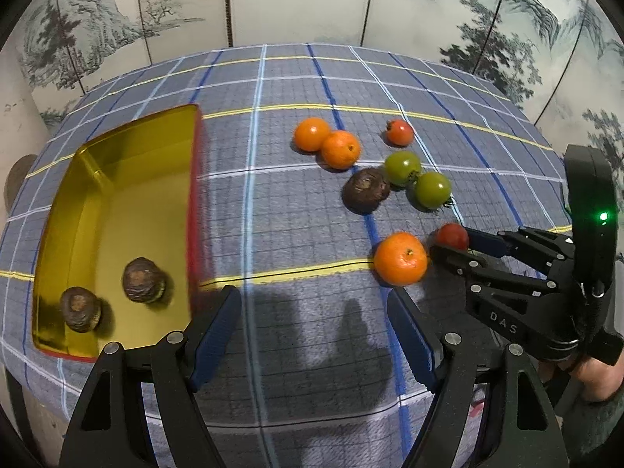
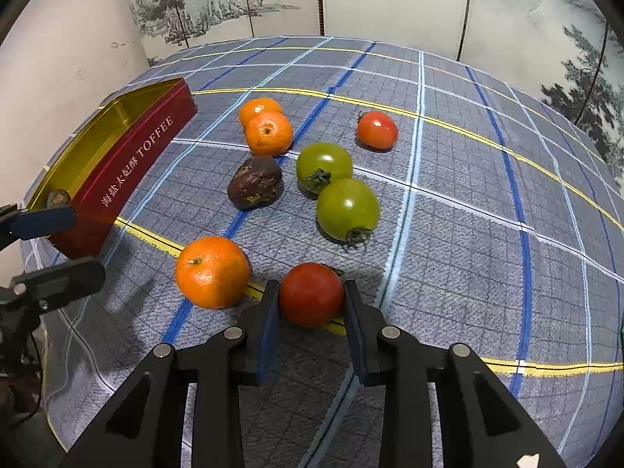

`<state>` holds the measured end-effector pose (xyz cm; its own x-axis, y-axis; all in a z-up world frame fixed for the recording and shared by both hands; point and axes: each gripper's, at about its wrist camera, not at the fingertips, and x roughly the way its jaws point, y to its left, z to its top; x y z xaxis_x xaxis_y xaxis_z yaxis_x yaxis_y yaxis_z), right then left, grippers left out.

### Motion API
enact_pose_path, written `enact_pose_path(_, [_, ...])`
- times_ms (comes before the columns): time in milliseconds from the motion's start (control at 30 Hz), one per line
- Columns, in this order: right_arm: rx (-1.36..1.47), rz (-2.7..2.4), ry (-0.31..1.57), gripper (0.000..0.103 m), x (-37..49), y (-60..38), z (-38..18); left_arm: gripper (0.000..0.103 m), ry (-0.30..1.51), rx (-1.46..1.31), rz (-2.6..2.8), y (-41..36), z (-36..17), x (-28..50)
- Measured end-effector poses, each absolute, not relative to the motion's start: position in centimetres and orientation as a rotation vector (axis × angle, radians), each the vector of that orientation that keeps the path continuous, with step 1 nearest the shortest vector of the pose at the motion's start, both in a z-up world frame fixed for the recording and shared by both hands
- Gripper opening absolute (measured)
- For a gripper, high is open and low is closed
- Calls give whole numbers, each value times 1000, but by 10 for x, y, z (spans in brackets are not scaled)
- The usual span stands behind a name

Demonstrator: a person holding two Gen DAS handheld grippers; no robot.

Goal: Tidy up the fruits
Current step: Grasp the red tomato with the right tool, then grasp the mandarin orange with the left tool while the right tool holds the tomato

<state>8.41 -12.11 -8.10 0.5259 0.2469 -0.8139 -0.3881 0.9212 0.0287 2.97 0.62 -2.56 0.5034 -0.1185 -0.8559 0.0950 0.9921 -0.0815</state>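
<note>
A checked-cloth table (image 2: 468,195) bears a toffee tin (image 2: 132,156), oranges (image 2: 212,271), tomatoes (image 2: 347,208) and a dark fruit (image 2: 255,187).

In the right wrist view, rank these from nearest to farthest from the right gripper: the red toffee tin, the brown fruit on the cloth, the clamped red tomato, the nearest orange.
1. Red tomato, clamped in the right gripper.
2. Nearest orange, just left.
3. Brown fruit, farther back, left of centre.
4. Toffee tin, far left.

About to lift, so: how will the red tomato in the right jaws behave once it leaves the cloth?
The red tomato looks glossy and round, so it may slip or rotate between the flat pads of the right gripper. Its thin skin probably bruises if squeezed harder. If dropped, it would likely roll toward the orange.
</note>
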Motion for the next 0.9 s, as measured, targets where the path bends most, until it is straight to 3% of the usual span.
enact_pose_path(900, [-47, 209, 946, 29, 79, -199, -81, 78, 1098, -40, -192, -46, -54, 65])
